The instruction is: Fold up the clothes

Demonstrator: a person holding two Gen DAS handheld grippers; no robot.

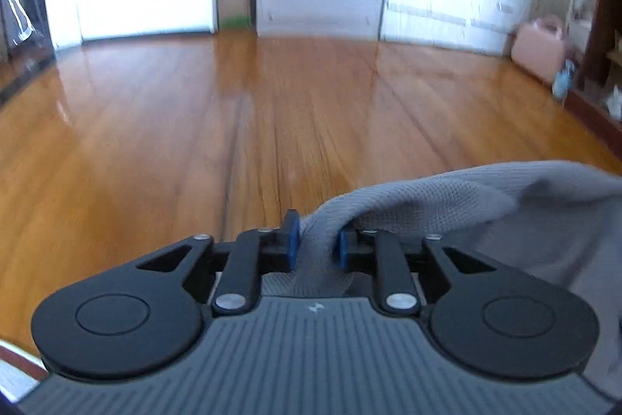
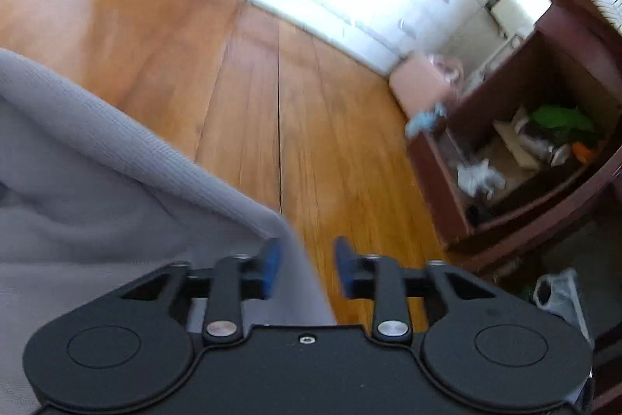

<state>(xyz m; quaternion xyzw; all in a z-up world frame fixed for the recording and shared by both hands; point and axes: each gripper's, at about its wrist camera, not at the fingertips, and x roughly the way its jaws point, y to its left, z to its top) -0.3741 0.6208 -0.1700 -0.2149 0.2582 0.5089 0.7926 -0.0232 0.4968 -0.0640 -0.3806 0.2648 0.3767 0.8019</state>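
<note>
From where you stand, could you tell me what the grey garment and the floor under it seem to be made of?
Grey garment: looks like a soft knit, perhaps cotton or a blend; a fine waffle texture shows, matte, and it drapes in loose folds.
Floor: seemingly wooden boards with a glossy varnish; long seams, grain and bright window reflections show. It could equally be laminate.

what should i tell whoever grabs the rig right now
Left gripper: shut on a bunched fold of the grey cloth.
Right gripper: jaws apart; the cloth edge lies against the left pad only, with a gap to the right pad, so not gripped.
Cloth: held above the wood floor, draping between the two grippers.
Done: no fold visible yet.
Left: regrip with the right gripper, then spread and fold.
</note>
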